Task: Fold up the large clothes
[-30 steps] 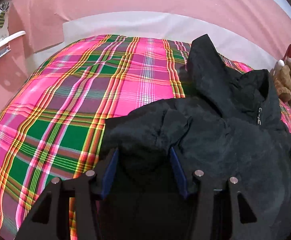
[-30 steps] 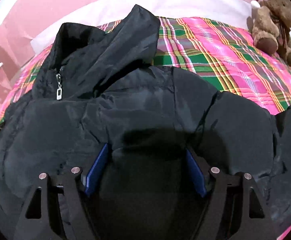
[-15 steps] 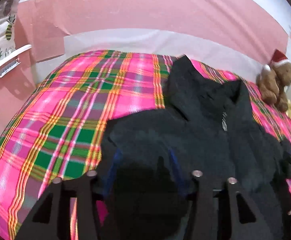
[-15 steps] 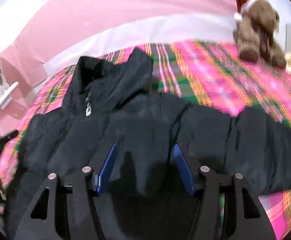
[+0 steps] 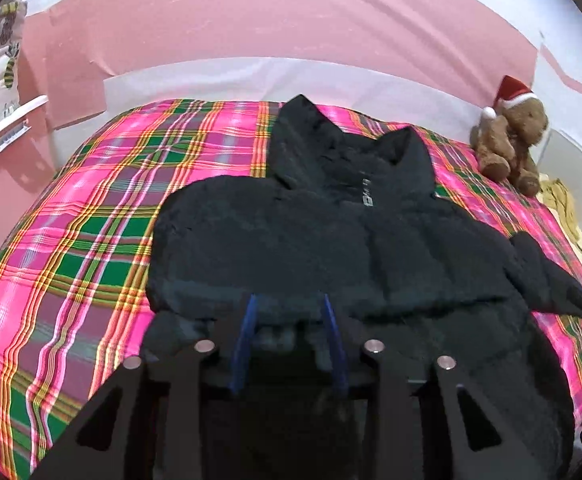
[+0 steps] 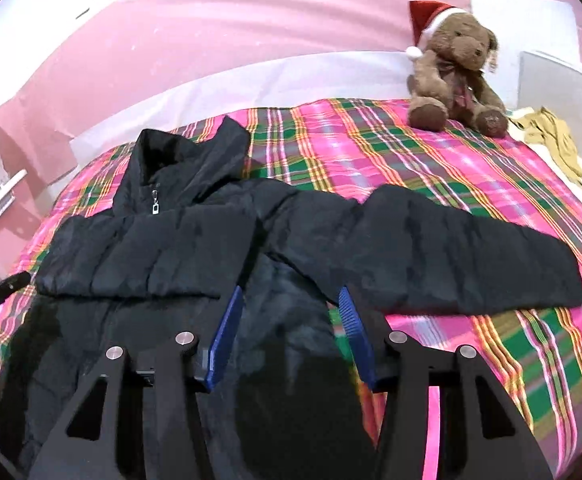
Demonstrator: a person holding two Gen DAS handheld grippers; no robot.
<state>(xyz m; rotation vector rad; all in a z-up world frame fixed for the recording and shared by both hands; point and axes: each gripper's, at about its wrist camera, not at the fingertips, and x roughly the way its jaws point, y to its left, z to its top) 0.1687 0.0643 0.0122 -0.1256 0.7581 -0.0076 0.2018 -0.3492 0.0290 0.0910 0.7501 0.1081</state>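
Observation:
A black puffer jacket point(image 5: 331, 232) lies front up on a pink-and-green plaid bedspread point(image 5: 91, 220), collar and zipper pull toward the far wall. My left gripper point(image 5: 289, 312) is at the near hem, and bunched fabric fills the gap between its blue pads. In the right wrist view the jacket point(image 6: 163, 248) has one sleeve point(image 6: 451, 256) stretched out to the right. My right gripper point(image 6: 291, 304) has the hem's fabric between its jaws, which are closing on it. The near part of the jacket rises toward both grippers.
A brown teddy bear point(image 6: 451, 72) in a red Santa hat sits at the far right corner of the bed point(image 6: 411, 152). A yellow cloth point(image 6: 559, 136) lies beside it. A pink-and-white wall runs behind the bed. Bare bedspread shows left of the jacket.
Both grippers have pulled back and risen with the hem between their jaws, which have narrowed. The jacket now lies stretched out, with its right sleeve spread flat.

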